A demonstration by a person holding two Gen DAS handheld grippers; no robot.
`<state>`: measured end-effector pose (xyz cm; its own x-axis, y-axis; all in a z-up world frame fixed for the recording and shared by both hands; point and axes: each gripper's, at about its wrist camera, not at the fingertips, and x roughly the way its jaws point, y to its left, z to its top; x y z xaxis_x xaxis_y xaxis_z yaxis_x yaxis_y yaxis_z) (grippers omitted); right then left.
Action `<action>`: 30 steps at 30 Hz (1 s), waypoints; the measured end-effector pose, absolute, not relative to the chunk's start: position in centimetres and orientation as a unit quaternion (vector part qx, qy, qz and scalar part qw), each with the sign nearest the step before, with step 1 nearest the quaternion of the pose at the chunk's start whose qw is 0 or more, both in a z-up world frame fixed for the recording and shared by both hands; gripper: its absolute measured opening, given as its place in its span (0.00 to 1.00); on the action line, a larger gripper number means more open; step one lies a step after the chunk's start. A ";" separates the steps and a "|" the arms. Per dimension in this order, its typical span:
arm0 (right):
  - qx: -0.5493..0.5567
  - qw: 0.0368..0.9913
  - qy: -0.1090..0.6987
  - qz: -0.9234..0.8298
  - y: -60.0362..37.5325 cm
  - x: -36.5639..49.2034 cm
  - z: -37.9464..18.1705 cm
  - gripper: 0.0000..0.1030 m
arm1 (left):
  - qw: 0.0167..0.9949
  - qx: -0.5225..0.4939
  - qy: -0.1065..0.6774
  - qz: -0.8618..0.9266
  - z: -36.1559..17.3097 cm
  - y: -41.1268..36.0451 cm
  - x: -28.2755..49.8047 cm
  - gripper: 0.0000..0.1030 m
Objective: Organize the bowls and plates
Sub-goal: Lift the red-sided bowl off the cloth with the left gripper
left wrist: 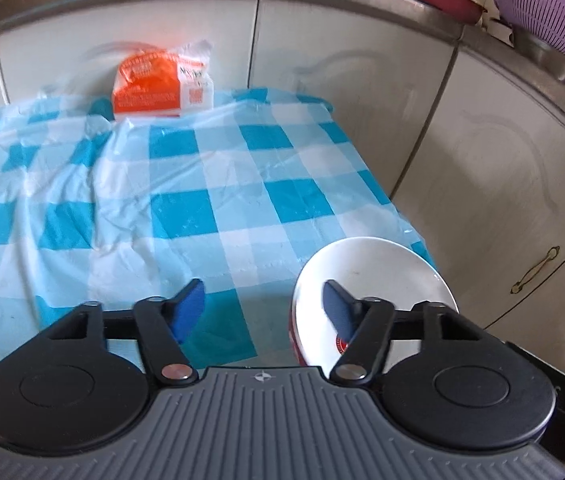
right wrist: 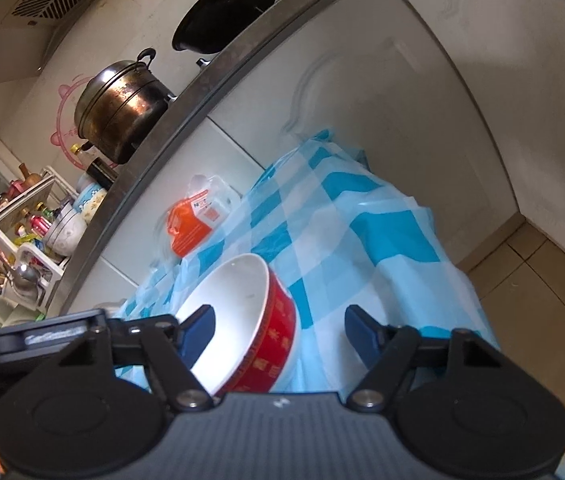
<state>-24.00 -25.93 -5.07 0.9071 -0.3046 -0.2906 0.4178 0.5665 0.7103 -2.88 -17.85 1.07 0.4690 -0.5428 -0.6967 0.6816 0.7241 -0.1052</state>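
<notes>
Right gripper (right wrist: 278, 332) jaws part-open, left finger inside tilted red-and-white ceramic bowl (right wrist: 242, 320), rim between pads, grip uncertain. Bowl at checked tablecloth's (left wrist: 202, 168) near right edge. Left gripper (left wrist: 264, 304) half-open, empty, beside bowl.

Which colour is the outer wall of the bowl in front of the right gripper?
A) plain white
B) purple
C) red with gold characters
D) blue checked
C: in the right wrist view the bowl shows a red outer wall with gold characters and a white inside, standing on the blue-checked tablecloth.
</notes>
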 end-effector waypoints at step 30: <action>0.456 0.869 0.087 -0.169 -25.7 -22.6 -4.9 0.50 | 0.837 0.077 0.377 -0.390 0.5 -20.1 -2.3 0.14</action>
<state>-22.62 -25.75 -4.91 0.9280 -0.2140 -0.3051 0.3726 0.5269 0.7639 -2.28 -20.11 0.52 0.4117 -0.5947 -0.6905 0.7113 0.6834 -0.1645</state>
